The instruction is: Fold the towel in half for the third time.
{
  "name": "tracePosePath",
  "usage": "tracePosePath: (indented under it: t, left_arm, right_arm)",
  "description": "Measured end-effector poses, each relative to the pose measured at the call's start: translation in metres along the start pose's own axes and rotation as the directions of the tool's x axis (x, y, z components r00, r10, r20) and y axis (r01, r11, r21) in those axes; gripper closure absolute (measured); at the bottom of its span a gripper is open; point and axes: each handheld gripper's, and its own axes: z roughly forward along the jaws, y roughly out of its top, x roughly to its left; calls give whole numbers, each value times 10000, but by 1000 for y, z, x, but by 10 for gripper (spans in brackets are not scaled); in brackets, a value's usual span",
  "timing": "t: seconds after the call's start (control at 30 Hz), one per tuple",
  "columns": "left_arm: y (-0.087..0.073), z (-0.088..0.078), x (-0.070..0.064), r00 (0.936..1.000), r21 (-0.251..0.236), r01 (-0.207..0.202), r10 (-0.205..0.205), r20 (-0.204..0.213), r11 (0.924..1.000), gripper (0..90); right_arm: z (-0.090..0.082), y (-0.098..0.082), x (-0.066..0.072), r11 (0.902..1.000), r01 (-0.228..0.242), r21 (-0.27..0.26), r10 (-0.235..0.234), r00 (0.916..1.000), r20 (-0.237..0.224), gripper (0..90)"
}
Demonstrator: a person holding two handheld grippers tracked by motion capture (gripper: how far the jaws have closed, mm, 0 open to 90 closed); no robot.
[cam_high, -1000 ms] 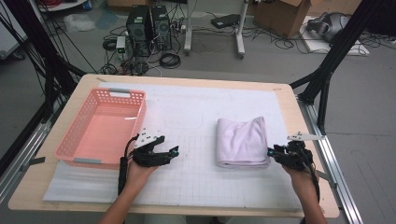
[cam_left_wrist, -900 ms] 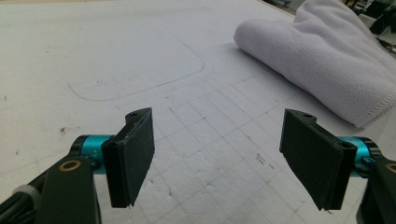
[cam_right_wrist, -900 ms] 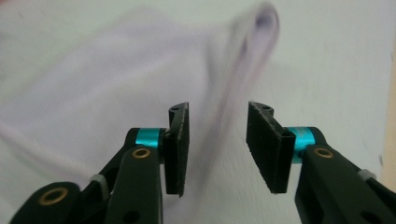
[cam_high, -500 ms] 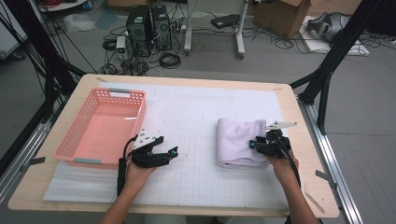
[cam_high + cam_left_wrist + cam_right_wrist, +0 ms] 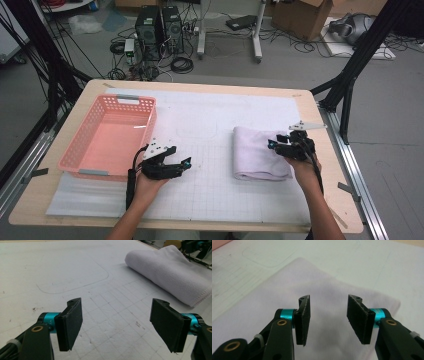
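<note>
Above the folded pale lilac fleece towel (image 5: 260, 152), the right claw (image 5: 274, 145) has just been opening, nothing gripped; a shallow pinch could unfold it. Left claw (image 5: 184, 164) gapes wide.

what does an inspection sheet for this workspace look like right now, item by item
surface: wooden table under a white gridded mat.
job's things: folded white towel on the mat's right part; pink basket at left holds nothing.
clutter: nothing seen on the mat.
grippers: right gripper over the towel's right side, jaws just opening, apart above the cloth, nothing pinched; left gripper beside the basket, jaws wide, nothing between.
cables: one black cable trails from the left gripper; loose cords lie on the floor.
surroundings: computer towers, cardboard box, black frame legs.
</note>
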Motion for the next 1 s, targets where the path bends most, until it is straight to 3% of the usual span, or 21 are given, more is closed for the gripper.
tracePosePath:
  t: [0.2, 0.3, 0.4, 0.47, 0.63, 0.7, 0.77, 0.87, 0.93, 1.0]
  left_arm:
    - [0, -2, 2, 9999, -2, 107, -107, -35, 9999, 265]
    - [0, -2, 2, 9999, -24, 112, -113, -50, 9999, 266]
    - [0, -2, 3, 9999, -39, 136, -136, -57, 9999, 266]
    - [0, -2, 3, 9999, -58, 152, -152, -77, 9999, 265]
    - [-1, 0, 4, 9999, 34, 143, -143, -71, 9999, 265]
    - [-1, 1, 4, 9998, 20, 196, -196, -18, 9998, 266]
    - [-1, 1, 4, 9999, 29, 152, -152, -15, 9999, 266]
    - [-1, 1, 3, 9998, 11, 193, -193, 13, 9998, 266]
    - [0, 1, 3, 9998, -52, 204, -204, 5, 9998, 266]
    - [0, 0, 4, 9997, -65, 225, -225, -9, 9997, 266]
  right_arm:
    - [33, 33, 7, 9994, 217, 252, -221, 9996, 176, 592]
    - [55, 40, 11, 9947, 286, 990, -301, 9995, 139, 619]
    - [78, 40, 18, 9838, 355, 1755, -375, 9993, 81, 616]
    - [90, 38, 24, 9820, 349, 1858, -308, 9992, -247, 599]
    - [104, 41, 38, 9894, 431, 1387, -249, 9912, -1302, 562]
    - [102, 43, 39, 9908, 540, 1238, -373, 9904, -1329, 519]
    - [90, 44, 32, 9970, 241, 733, -136, 9901, -1396, 501]
    - [64, 43, 20, 9999, 85, 147, -75, 9980, -630, 563]
    - [50, 36, 11, 9996, 185, 229, -184, 9998, -66, 608]
    - [41, 26, 3, 9989, 82, 468, -88, 9999, 118, 628]
